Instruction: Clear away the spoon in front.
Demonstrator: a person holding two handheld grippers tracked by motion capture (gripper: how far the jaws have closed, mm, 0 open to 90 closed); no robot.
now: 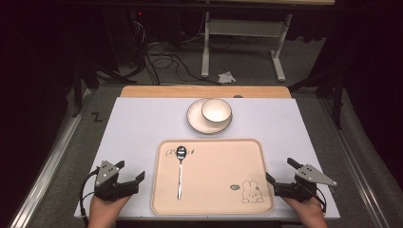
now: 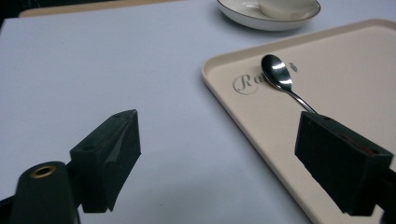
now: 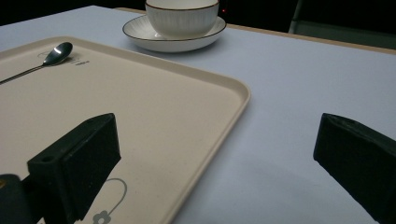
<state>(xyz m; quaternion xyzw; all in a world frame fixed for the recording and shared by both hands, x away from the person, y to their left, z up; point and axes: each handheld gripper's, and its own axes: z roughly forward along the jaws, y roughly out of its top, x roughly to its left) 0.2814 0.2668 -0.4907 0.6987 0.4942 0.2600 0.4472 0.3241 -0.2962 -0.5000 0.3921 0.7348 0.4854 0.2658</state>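
Left gripper (image 1: 129,170) sits at the near left just off the tray's (image 1: 214,202) left edge, jaws released, nothing between them. Spoon (image 1: 180,171) lies on the tray's left part, long axis near-to-far, bowl pointing far, handle toward the near edge. Right gripper (image 1: 280,171) at the tray's near right corner, jaws released, empty.
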